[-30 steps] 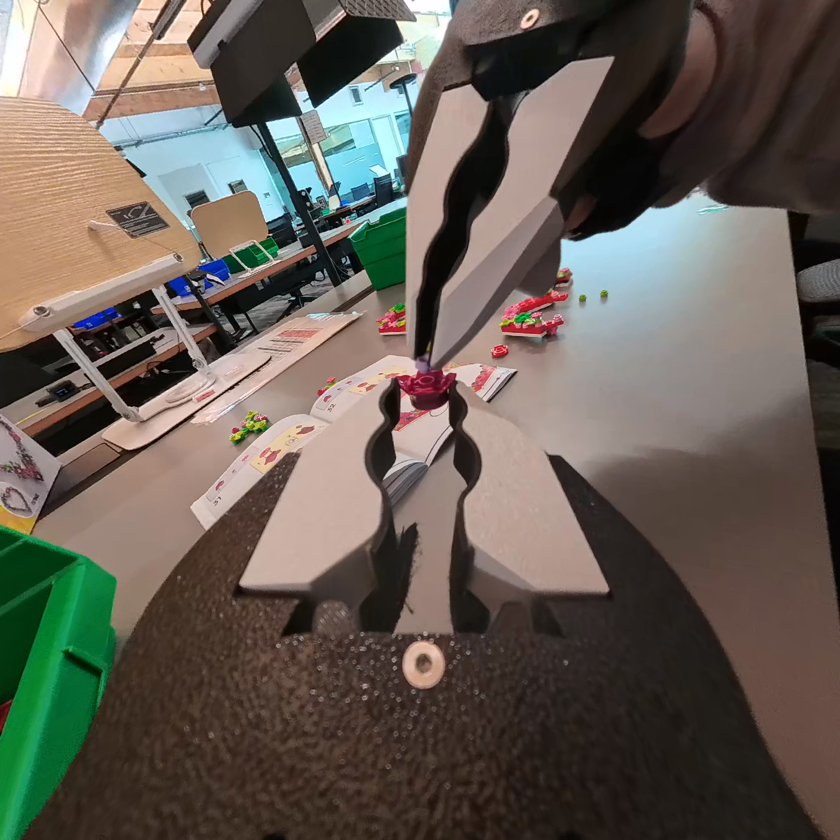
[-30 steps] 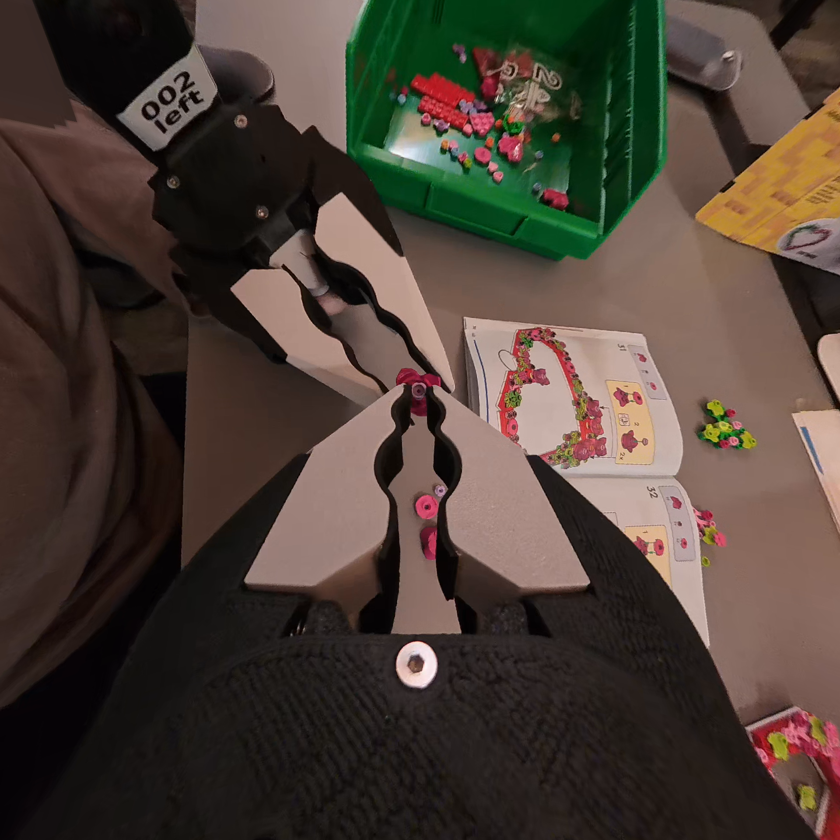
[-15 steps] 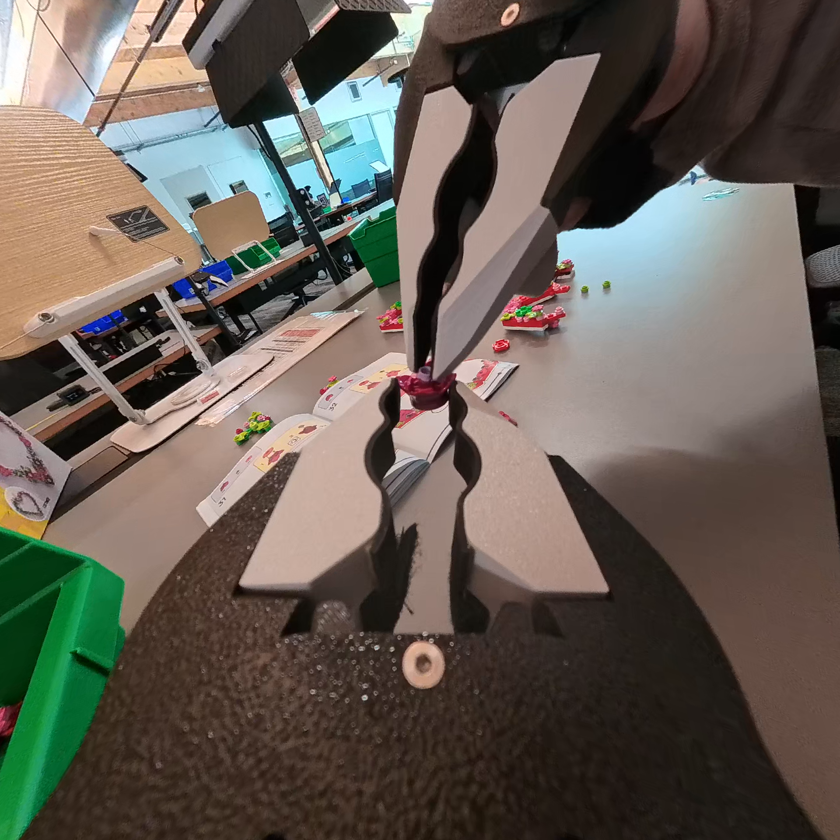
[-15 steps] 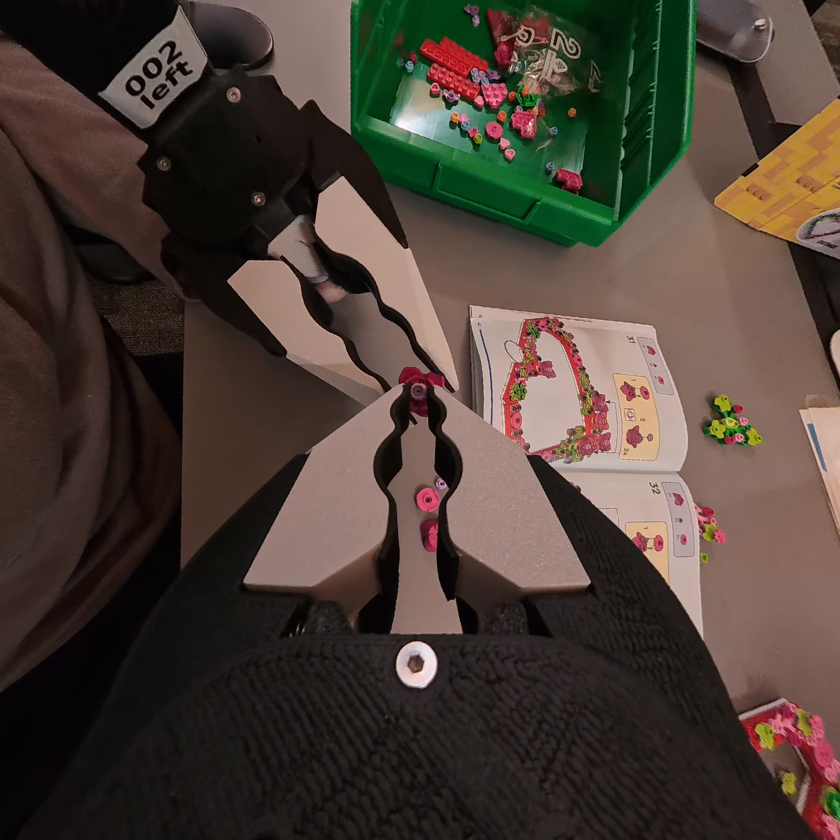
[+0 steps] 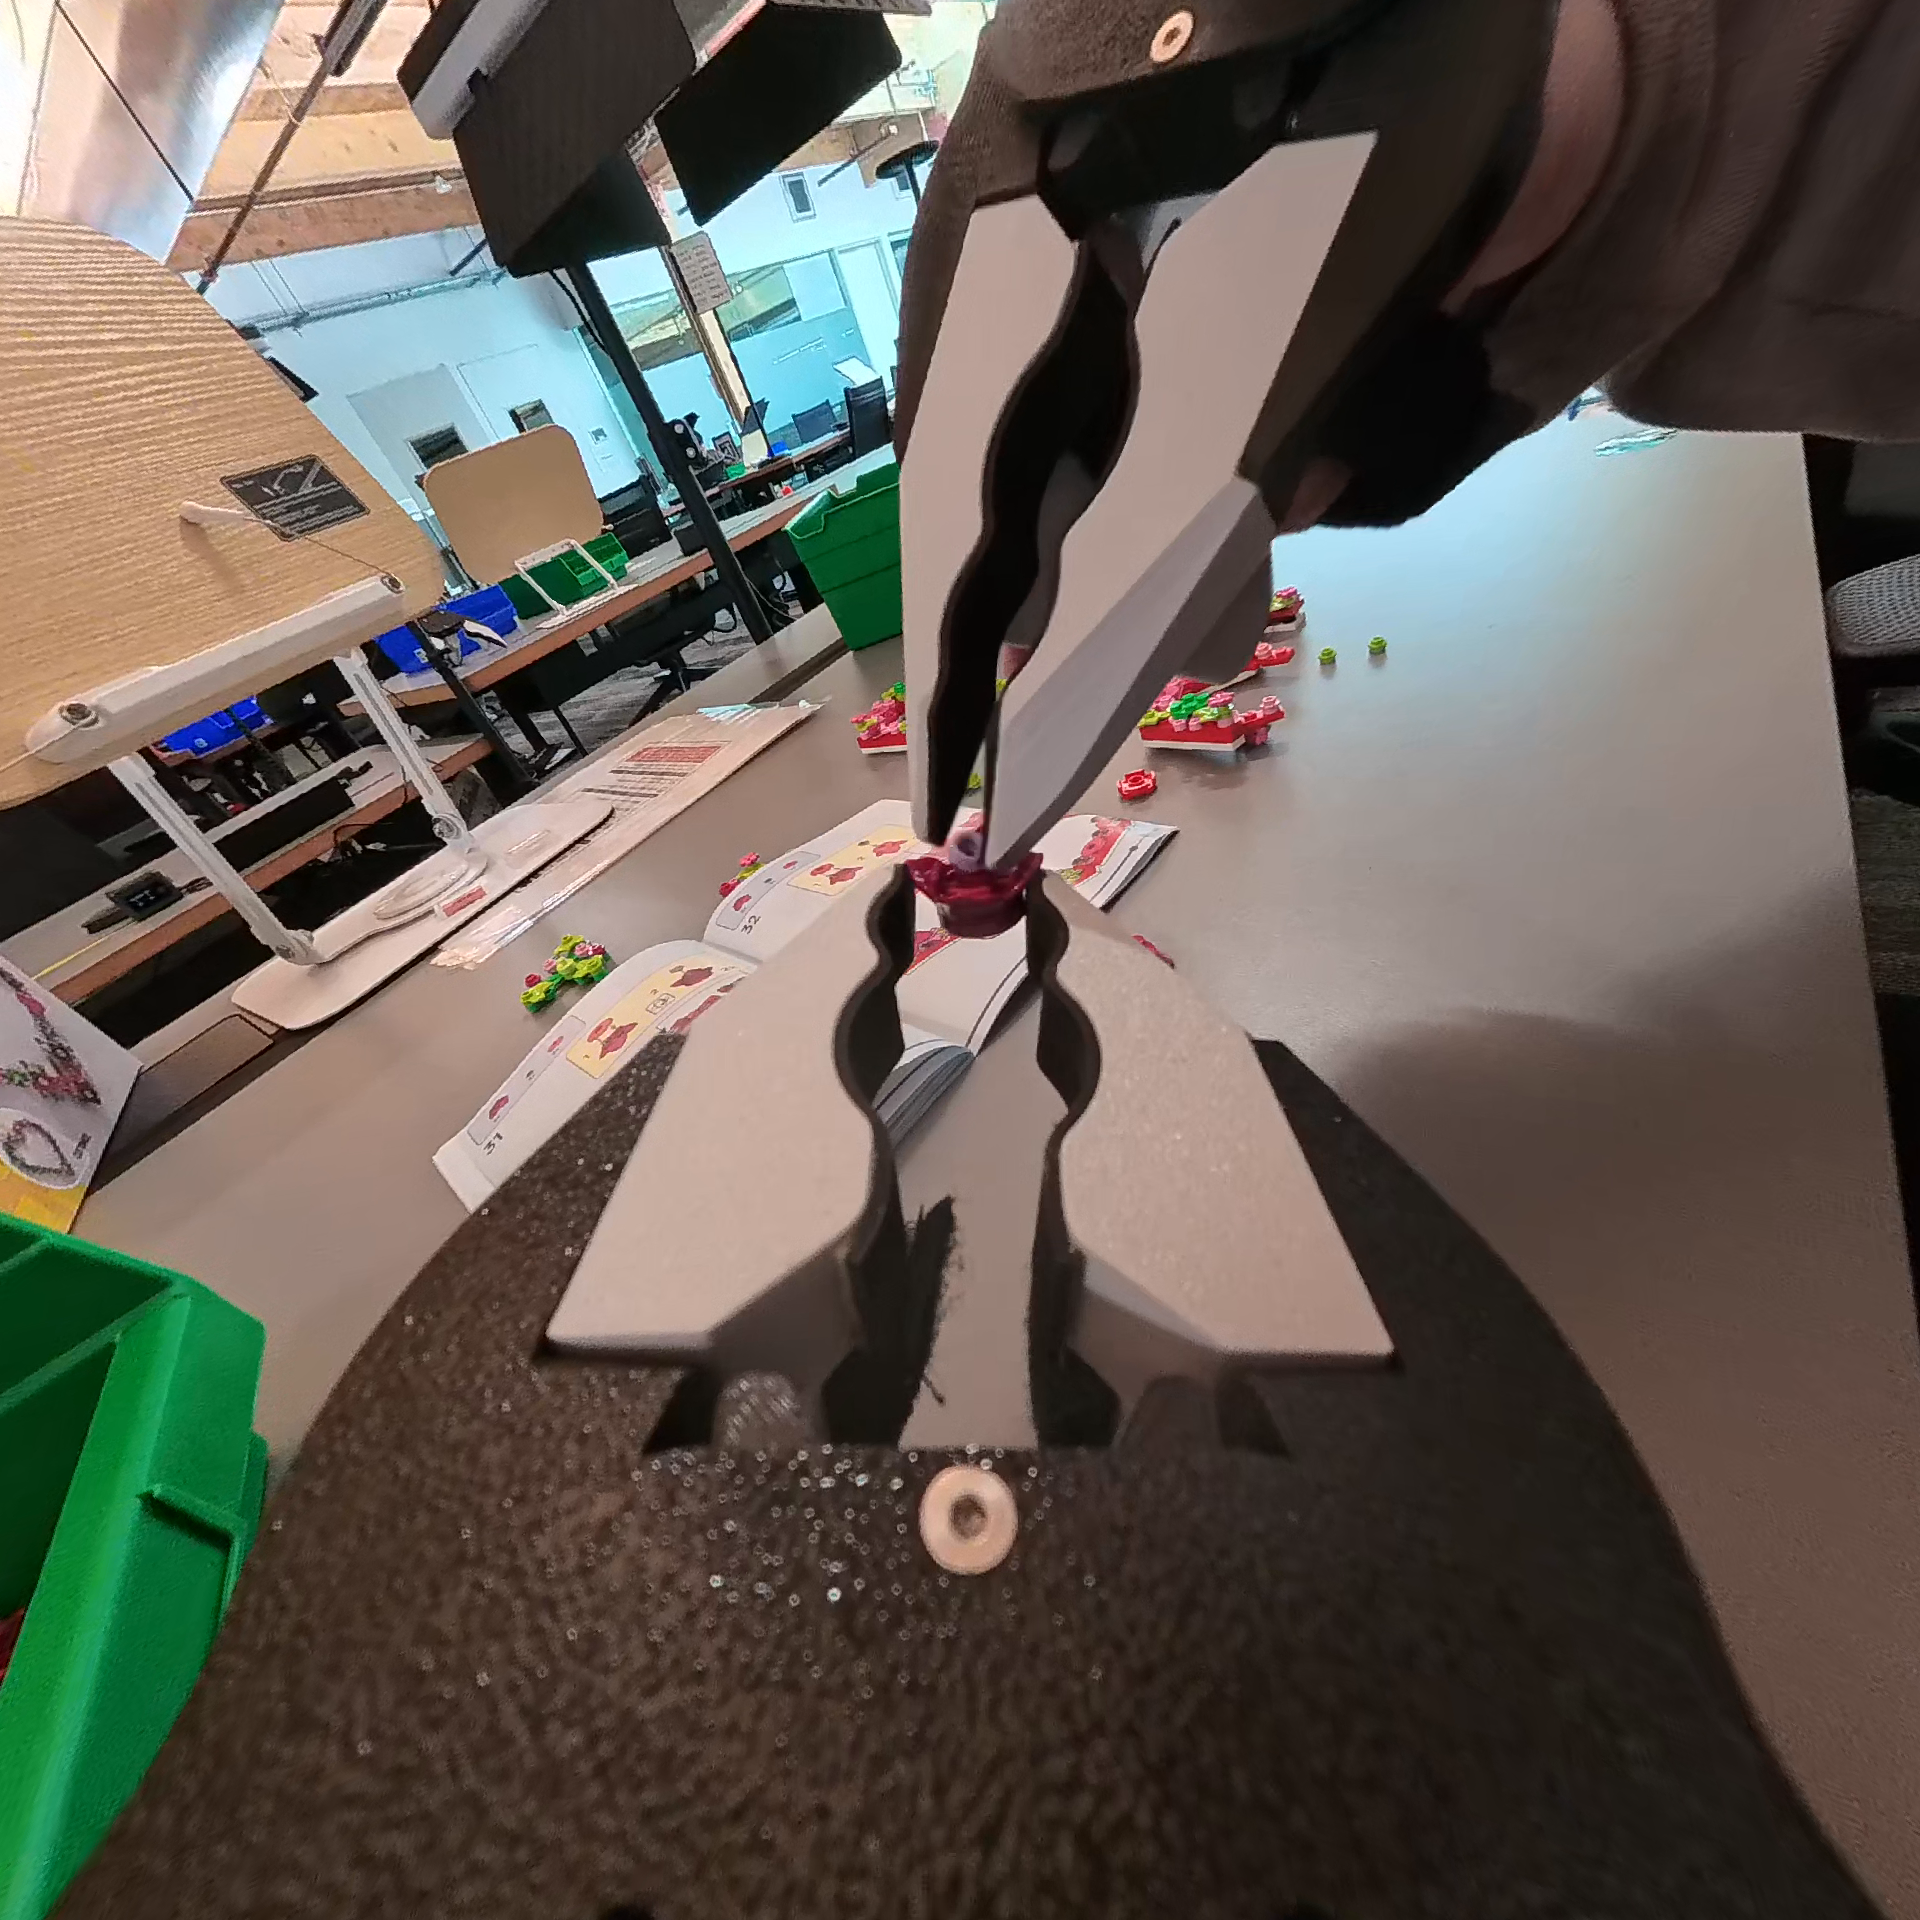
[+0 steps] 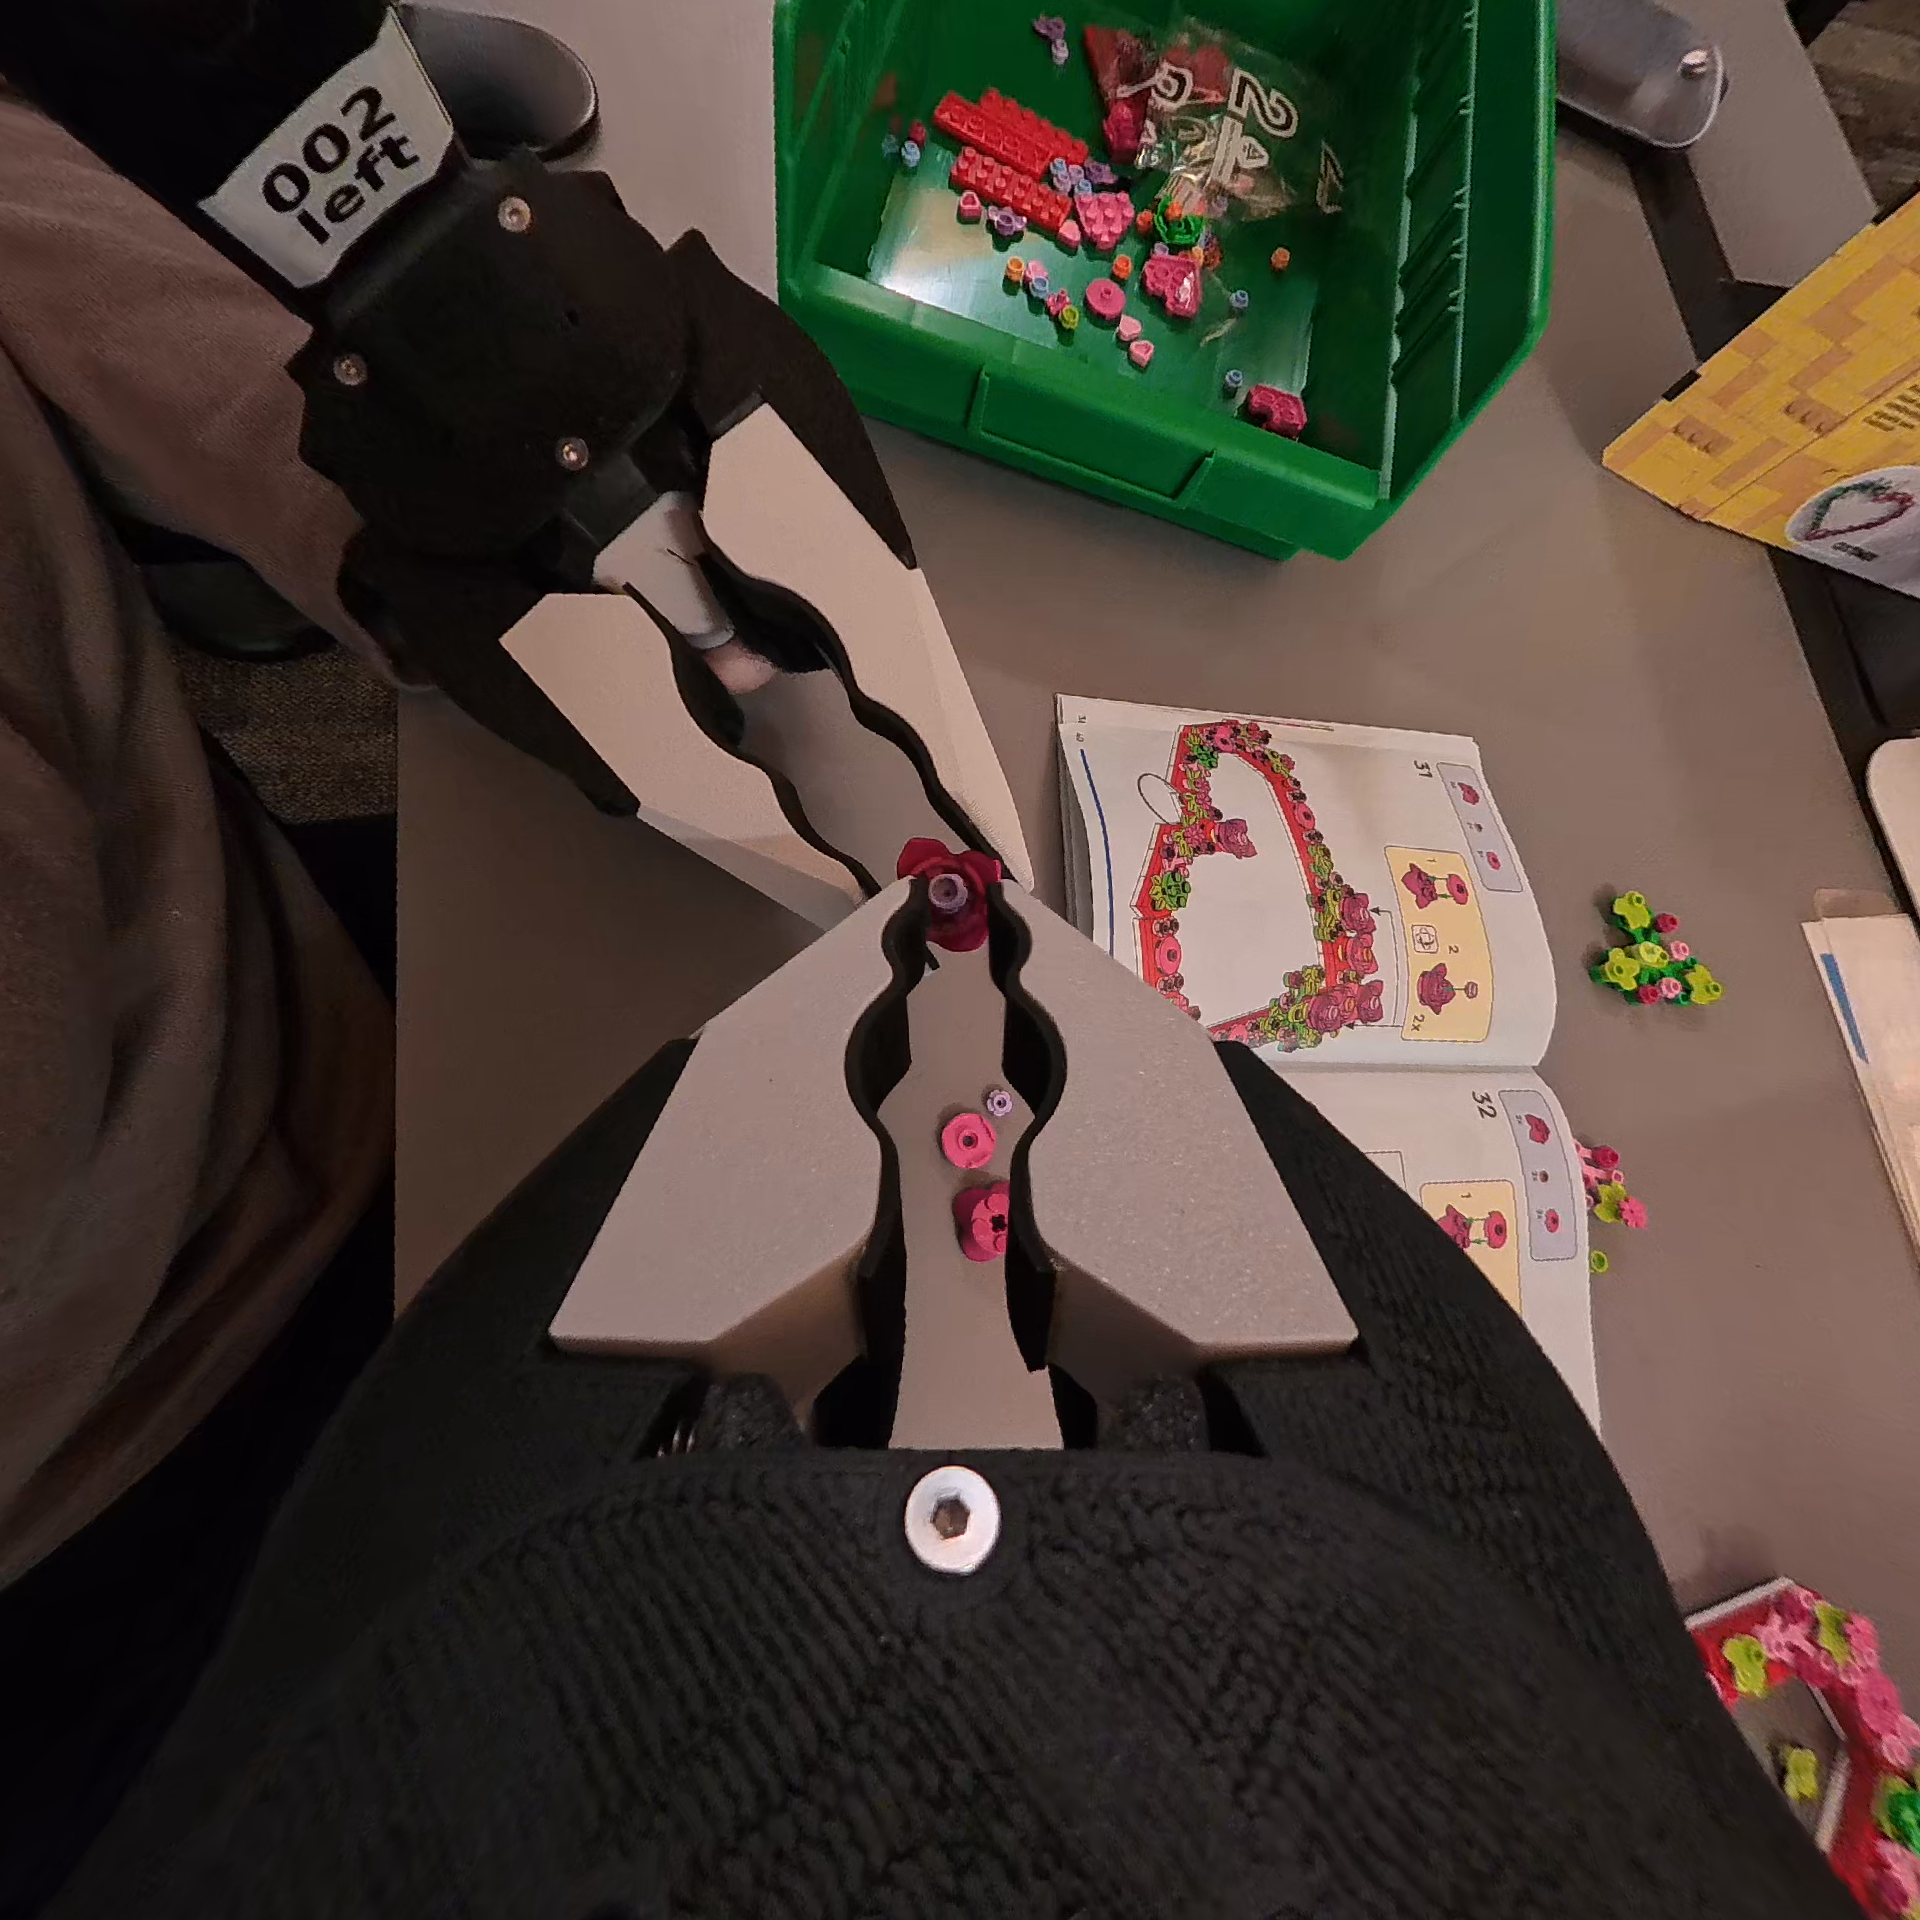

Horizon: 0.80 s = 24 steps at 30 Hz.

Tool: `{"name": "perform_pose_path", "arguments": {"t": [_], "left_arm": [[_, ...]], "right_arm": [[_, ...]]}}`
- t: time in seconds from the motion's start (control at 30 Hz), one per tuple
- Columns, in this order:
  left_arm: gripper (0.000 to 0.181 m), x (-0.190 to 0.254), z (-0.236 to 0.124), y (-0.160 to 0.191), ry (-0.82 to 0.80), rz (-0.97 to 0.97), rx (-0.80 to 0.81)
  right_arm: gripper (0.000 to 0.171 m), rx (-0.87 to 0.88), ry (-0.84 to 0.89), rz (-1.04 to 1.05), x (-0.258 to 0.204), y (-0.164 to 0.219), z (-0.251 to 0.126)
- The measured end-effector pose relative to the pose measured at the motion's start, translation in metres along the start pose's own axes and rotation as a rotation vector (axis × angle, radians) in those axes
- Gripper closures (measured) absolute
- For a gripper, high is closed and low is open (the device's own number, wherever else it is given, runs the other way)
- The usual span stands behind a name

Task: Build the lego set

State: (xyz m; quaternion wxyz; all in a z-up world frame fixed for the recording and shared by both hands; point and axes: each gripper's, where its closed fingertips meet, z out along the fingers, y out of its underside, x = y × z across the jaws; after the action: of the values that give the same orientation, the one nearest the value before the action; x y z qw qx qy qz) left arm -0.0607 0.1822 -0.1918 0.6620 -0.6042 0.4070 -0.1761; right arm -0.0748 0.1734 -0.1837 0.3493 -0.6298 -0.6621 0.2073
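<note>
In the left wrist view, the left tongs point(image 5: 971, 899) sat at centre frame, clenched on a dark red flower point(image 5: 969, 894) held at their very tips above the worktop point(image 5: 1507, 987). Coming down from the upper right of that frame, the right tongs point(image 5: 968, 844) were pinched on a small lilac stud point(image 5: 967, 844), which touched the flower's top at its middle. The right wrist view showed the same meeting from above: the stud point(image 6: 944, 889) lay over the flower's point(image 6: 951, 904) centre, with the left tongs point(image 6: 940, 868) reaching in from the upper left. The step in hand looked to be seating the stud in the flower. To do it well, the stud should probably be kept square to the flower's hole and pressed straight along the axis, while the left grip braces without twisting; so small a piece could easily tip or pop out if pushed at a slant. Beneath the right tongs lay spare pink pieces point(image 6: 967, 1139) on the worktop. Just beyond, right of centre, lay the open booklet point(image 6: 1309, 883). Farther off, at the top of the frame, stood the green bin point(image 6: 1143, 457) of loose parts.
</note>
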Motion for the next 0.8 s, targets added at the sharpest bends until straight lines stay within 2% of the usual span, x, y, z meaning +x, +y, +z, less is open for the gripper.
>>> {"name": "perform_pose_path", "arguments": {"t": [0.2,0.3,0.37,0.4,0.6,0.8], "left_arm": [[0.163,-0.001,0.0,0.001,-0.001,-0.009,-0.002],[0.163,-0.002,0.0,0.001,0.0,-0.026,-0.001],[0.163,-0.003,0.0,0.001,0.008,-0.052,0.003],[0.163,-0.003,-0.001,0.0,0.016,-0.072,0.005],[0.163,0.001,-0.001,-0.003,0.098,-0.228,0.027],[0.163,0.004,0.0,-0.002,0.145,-0.278,0.012]], "right_arm": [[0.153,0.031,0.026,-0.025,0.0,-0.001,-0.006],[0.134,0.094,0.057,-0.104,-0.006,-0.004,-0.011],[0.12,0.136,0.115,-0.227,-0.011,-0.005,-0.011],[0.119,0.15,0.168,-0.314,-0.013,-0.004,-0.01],[0.12,0.037,0.545,-0.807,-0.006,0.006,-0.003],[0.141,0.018,0.659,-0.944,-0.002,0.002,0.0]]}}
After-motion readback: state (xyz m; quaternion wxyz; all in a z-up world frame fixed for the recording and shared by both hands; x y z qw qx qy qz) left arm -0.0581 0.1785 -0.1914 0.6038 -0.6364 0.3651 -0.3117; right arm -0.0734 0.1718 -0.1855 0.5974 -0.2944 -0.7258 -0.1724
